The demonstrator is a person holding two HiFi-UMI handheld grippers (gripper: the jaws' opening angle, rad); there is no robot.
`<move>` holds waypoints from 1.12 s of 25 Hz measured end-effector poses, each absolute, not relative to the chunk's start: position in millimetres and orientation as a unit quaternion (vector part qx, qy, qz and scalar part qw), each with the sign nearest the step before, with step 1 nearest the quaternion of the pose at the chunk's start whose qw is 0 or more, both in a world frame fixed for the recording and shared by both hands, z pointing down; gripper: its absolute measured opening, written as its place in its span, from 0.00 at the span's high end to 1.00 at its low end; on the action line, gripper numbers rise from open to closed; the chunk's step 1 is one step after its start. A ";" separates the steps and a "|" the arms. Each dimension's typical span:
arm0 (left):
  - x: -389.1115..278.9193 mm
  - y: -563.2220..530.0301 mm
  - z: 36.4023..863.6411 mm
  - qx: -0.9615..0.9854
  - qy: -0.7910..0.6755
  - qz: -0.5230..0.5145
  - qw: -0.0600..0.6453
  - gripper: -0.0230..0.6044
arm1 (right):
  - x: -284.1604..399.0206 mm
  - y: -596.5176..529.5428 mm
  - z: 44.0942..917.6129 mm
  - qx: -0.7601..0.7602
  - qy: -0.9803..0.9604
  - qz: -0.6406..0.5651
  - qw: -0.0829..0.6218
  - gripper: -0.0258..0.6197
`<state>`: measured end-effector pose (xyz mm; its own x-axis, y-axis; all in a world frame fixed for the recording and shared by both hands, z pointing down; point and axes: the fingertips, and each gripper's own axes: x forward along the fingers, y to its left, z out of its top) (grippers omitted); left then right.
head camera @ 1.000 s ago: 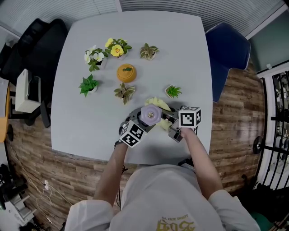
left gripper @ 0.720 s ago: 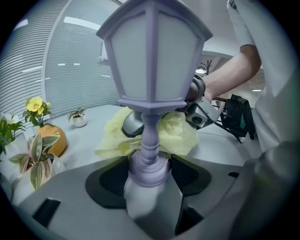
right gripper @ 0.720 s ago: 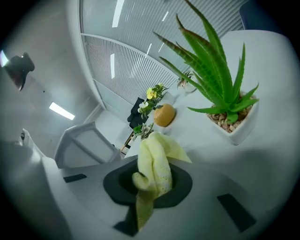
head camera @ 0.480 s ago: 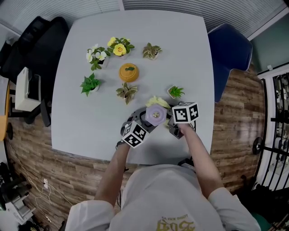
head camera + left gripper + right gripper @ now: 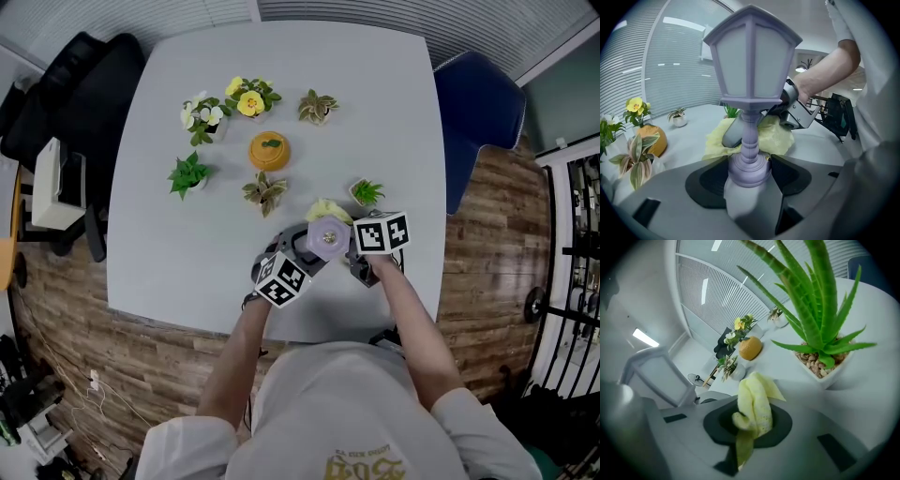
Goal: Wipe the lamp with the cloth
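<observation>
Left tongs [image 5: 750,168] clamp lamp [image 5: 749,79] base; right tongs [image 5: 751,427] pinch cloth [image 5: 754,404].

I see purple lantern-shaped lamp [image 5: 327,238] upright near front edge of grey table [image 5: 187,253], base between jaws of left gripper [image 5: 749,172]. Right gripper [image 5: 752,422] just right of lamp, pinching yellow cloth [image 5: 753,406], which bunches behind lamp. Spiky green potted plant [image 5: 367,192] behind-right. Orange round pot [image 5: 268,150] farther back, left.
</observation>
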<state>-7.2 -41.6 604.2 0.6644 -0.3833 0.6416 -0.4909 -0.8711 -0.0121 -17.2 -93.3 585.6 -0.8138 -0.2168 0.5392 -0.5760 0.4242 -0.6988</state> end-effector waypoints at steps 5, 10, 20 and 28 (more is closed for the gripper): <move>-6.8 -41.7 605.2 0.908 -0.241 0.332 0.082 0.50 | -11.7 -89.8 584.4 0.243 -0.825 0.473 0.191 0.91; -7.3 -42.6 605.7 0.908 -0.241 0.332 0.083 0.50 | -5.9 -83.8 583.5 0.244 -0.824 0.474 0.190 0.91; -7.1 -43.2 607.1 0.908 -0.242 0.332 0.083 0.50 | 4.6 -73.1 586.0 0.240 -0.824 0.476 0.193 0.91; -6.9 -42.0 606.7 0.908 -0.242 0.332 0.083 0.50 | 8.0 -59.8 584.6 0.234 -0.825 0.476 0.196 0.91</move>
<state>-6.9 -42.0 606.7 0.6622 -0.3837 0.6437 -0.4938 -0.8695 -0.0103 8.0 -59.8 584.6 -0.8141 -0.1988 0.5456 -0.5720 0.4368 -0.6943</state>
